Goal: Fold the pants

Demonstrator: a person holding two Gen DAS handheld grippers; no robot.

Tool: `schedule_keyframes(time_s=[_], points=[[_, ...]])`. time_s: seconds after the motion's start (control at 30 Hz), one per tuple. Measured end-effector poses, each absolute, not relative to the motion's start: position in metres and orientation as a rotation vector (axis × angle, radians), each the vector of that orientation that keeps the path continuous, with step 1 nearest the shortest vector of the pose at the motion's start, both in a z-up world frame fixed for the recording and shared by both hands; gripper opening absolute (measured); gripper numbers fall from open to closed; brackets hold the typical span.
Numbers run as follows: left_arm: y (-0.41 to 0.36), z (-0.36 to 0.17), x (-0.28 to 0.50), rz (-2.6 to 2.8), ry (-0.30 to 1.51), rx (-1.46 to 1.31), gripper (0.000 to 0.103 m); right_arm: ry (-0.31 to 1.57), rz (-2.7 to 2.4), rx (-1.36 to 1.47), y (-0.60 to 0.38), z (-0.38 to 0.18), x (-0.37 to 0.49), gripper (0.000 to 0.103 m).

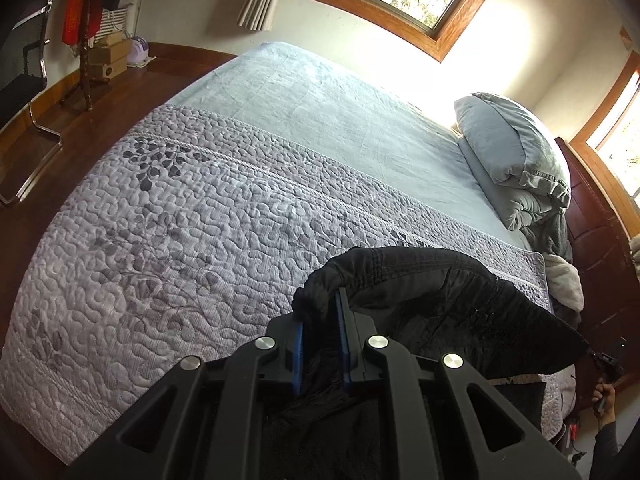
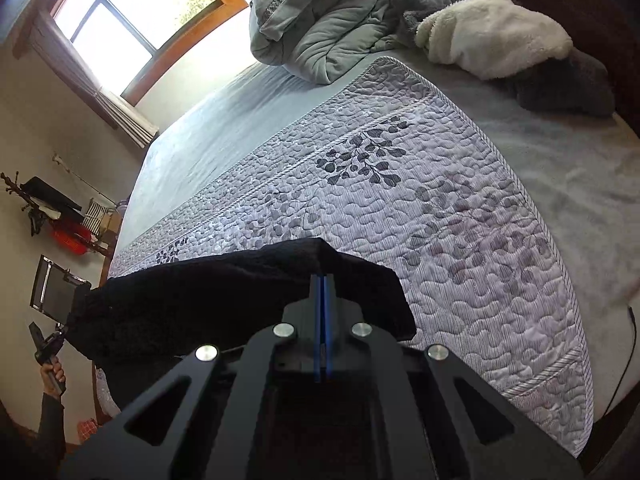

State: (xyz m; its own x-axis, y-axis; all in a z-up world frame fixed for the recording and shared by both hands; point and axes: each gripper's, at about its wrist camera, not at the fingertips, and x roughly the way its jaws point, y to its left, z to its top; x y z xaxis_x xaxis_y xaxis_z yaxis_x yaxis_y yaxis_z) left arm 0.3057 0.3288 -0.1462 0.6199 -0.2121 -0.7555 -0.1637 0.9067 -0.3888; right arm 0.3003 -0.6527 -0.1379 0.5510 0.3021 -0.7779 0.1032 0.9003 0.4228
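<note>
pants hang stretched above the quilt (black, fleecy), left gripper and right gripper each pinching an end, presumably to spread them flat.

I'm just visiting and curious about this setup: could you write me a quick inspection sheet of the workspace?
Surface: quilted bedspread on a bed.
Job's things: black pants, held up between both grippers above the bedspread.
Clutter: folded grey duvet, white fleece blanket by the headboard.
Grippers: left gripper and right gripper both shut on the pants.
Cables: thin black cable at the bed edge.
Surroundings: windows, chair, coat rack.
</note>
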Motion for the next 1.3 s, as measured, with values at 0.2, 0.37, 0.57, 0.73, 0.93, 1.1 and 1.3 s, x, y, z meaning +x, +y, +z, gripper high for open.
schedule_keyframes(time_s=[0.2, 0.37, 0.57, 0.73, 0.93, 1.1, 1.3], points=[[0.327, -0.137, 0.275, -0.038, 0.885, -0.445, 0.013, 0.951, 0.12, 0.503, -0.658, -0.14, 0.263, 0.0], [0.323, -0.134, 0.248, -0.048, 0.871, -0.42, 0.013, 0.926, 0.123, 0.519, -0.658, -0.14, 0.231, 0.0], [0.326, -0.14, 0.218, -0.056, 0.861, -0.427, 0.013, 0.911, 0.104, 0.559, -0.664, -0.15, 0.196, 0.0], [0.331, -0.152, 0.193, -0.05, 0.868, -0.428, 0.013, 0.909, 0.081, 0.59, -0.668, -0.162, 0.171, 0.0], [0.336, -0.175, 0.169, -0.042, 0.895, -0.438, 0.014, 0.922, 0.052, 0.618, -0.668, -0.182, 0.142, 0.0], [0.333, -0.191, 0.153, -0.043, 0.921, -0.4, 0.014, 0.946, 0.022, 0.639, -0.668, -0.204, 0.122, 0.0], [0.327, -0.216, 0.137, -0.013, 0.973, -0.325, 0.016, 0.971, 0.001, 0.665, -0.666, -0.229, 0.104, 0.0]])
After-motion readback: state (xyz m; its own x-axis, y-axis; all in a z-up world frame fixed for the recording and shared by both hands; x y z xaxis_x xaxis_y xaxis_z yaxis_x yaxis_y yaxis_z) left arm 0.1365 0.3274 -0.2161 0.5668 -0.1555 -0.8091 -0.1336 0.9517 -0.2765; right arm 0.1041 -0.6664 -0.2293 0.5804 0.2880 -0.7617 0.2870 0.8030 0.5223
